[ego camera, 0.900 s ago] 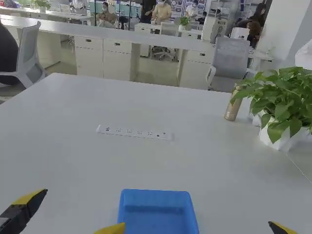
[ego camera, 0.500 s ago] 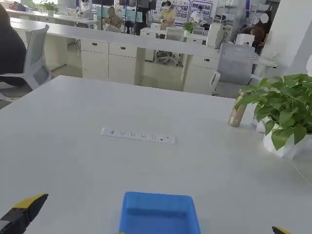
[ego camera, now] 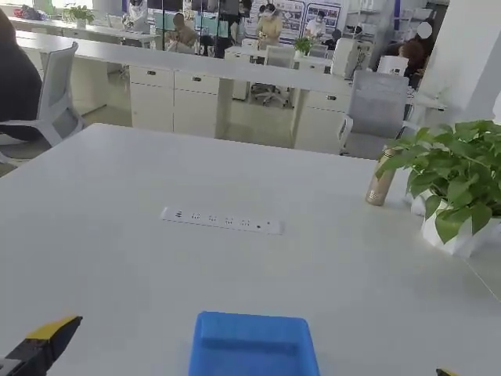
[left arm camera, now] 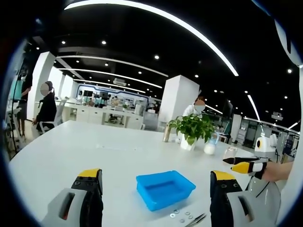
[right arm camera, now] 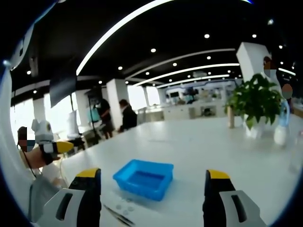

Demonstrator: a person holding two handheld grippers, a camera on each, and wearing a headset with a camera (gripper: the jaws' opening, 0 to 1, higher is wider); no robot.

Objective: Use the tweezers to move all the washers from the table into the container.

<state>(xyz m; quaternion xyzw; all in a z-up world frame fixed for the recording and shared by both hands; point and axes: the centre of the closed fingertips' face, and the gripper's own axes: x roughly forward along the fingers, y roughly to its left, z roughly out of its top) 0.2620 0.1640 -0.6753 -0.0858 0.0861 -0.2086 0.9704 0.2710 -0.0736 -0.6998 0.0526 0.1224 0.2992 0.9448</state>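
My left gripper (left arm camera: 155, 175) has its jaws spread wide over the table (left arm camera: 71, 146). The washers (left arm camera: 182, 215), maybe a handful (too tiny to count), sit just in front of the blue container (left arm camera: 165, 189), with the tweezers (left arm camera: 198, 219) right beside them. My right gripper (right arm camera: 152, 174) is spread wide too.

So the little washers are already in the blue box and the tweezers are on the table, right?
No. The washers lie on the table just outside the blue box, beside the tweezers, which are on the table as you said. The left gripper view shows it.
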